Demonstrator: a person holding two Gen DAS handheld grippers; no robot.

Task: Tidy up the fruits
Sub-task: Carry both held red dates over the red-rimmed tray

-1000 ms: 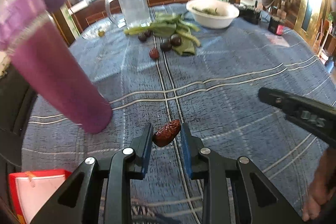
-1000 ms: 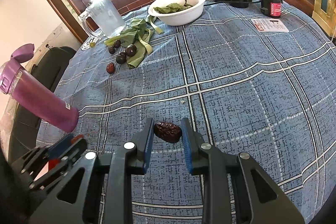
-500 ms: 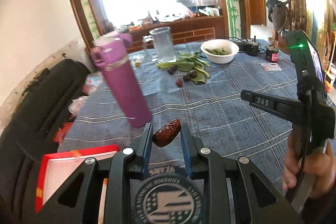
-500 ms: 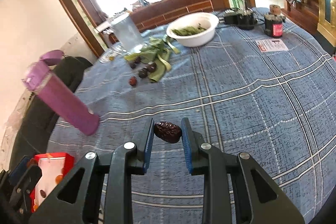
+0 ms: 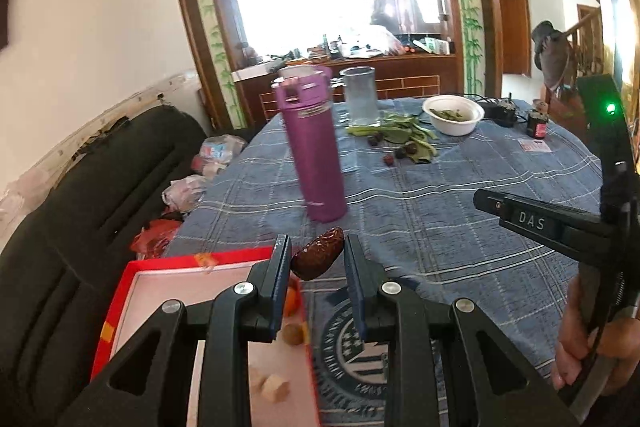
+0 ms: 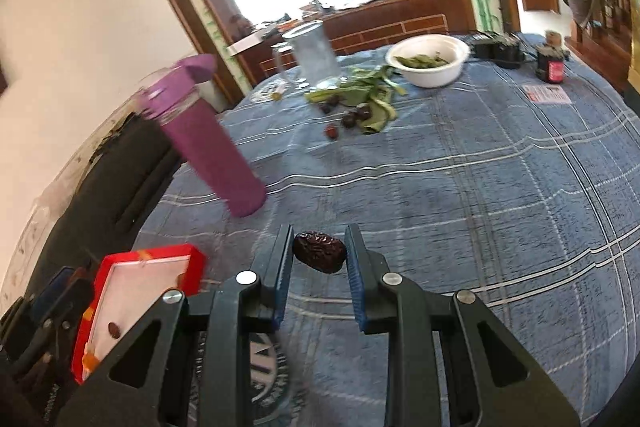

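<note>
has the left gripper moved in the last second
Yes. The left gripper, jaws shut on a date, pulled back from the purple bottle toward the red box.

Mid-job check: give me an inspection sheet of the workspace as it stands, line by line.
Surface: round table under a blue plaid cloth.
Job's things: one red date in the left gripper, another date in the right gripper; red box at the table's near left edge, a few pieces inside; loose dark fruits by the leaves.
Clutter: purple bottle, clear jug, white bowl, green leaves, small dark jar, card.
Grippers: both shut on dates.
Cables: black device with cords behind the bowl.
Surroundings: dark sofa, window, wooden doors.
</note>
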